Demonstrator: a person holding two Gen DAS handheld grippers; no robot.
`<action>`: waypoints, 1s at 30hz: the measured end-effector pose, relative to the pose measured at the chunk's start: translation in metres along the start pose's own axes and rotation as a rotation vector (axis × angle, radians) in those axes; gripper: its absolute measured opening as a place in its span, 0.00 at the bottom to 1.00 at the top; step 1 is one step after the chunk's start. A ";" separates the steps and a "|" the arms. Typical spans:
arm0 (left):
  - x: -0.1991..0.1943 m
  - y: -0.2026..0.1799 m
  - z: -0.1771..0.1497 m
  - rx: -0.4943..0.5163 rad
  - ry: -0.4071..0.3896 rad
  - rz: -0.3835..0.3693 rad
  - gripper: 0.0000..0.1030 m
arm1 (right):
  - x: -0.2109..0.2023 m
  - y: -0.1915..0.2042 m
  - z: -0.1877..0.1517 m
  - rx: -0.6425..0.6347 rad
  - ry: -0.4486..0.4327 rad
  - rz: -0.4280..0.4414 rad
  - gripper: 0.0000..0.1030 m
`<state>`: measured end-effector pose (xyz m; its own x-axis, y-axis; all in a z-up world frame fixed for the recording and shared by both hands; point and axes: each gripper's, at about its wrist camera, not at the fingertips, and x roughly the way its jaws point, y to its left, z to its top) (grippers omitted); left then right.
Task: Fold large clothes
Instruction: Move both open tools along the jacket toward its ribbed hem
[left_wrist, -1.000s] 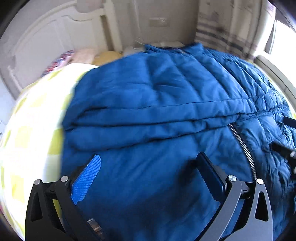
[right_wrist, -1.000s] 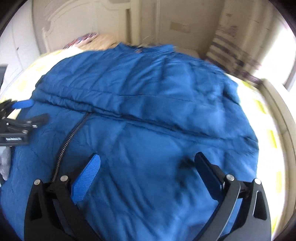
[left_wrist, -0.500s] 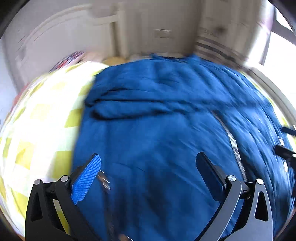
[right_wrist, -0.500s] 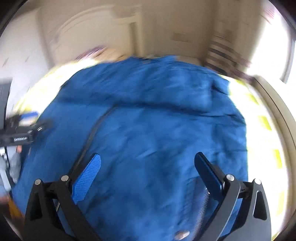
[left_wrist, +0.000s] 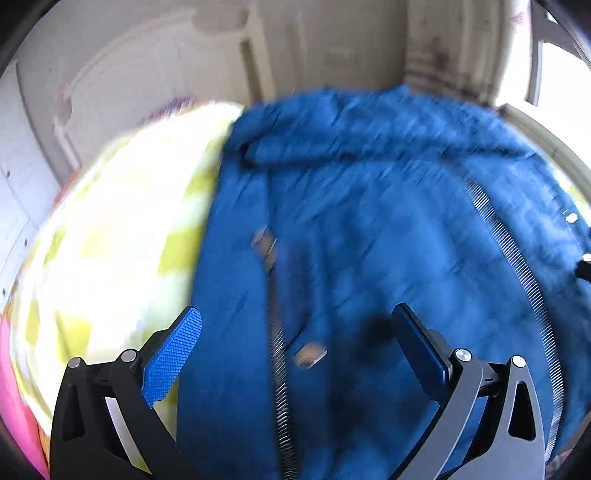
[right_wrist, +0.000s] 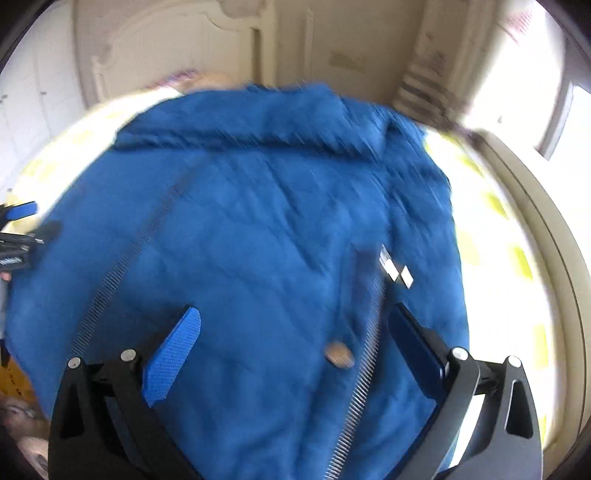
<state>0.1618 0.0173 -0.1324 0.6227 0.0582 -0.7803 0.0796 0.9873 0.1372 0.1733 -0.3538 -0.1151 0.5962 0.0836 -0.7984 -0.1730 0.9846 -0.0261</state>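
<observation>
A large blue quilted jacket (left_wrist: 369, 229) lies spread on a bed, its sleeves folded across the upper part. Zippers (left_wrist: 279, 369) run down it. My left gripper (left_wrist: 295, 343) is open above the jacket's lower left part, near its left edge, with nothing between the fingers. In the right wrist view the same jacket (right_wrist: 258, 229) fills the middle, with a zipper (right_wrist: 358, 398) near its right side. My right gripper (right_wrist: 295, 343) is open above the lower right part, holding nothing. The left gripper (right_wrist: 22, 229) shows at the left edge there. Both views are motion-blurred.
The bed cover (left_wrist: 122, 240) is white with yellow-green squares. A cream headboard (left_wrist: 122, 85) and wall stand behind. A bright window (right_wrist: 554, 110) is at the right. Pink cloth (left_wrist: 14, 387) lies at the left bed edge.
Both grippers have pulled back toward the jacket's bottom hem, so more of its lower part, pocket zippers and the bed cover show. Both stayed open.
</observation>
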 end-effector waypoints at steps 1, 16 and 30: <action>0.005 0.005 -0.005 -0.019 0.014 -0.033 0.96 | 0.006 -0.003 -0.008 0.015 0.012 0.019 0.98; -0.032 -0.058 -0.053 0.142 -0.100 -0.111 0.96 | -0.022 0.065 -0.046 -0.128 -0.107 0.103 0.98; -0.029 -0.055 -0.056 0.128 -0.139 -0.142 0.96 | -0.039 0.057 -0.035 -0.087 -0.145 0.091 0.97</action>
<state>0.0959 -0.0304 -0.1509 0.6991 -0.1094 -0.7066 0.2665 0.9569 0.1156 0.1126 -0.3066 -0.1064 0.6804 0.1995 -0.7051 -0.2949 0.9554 -0.0143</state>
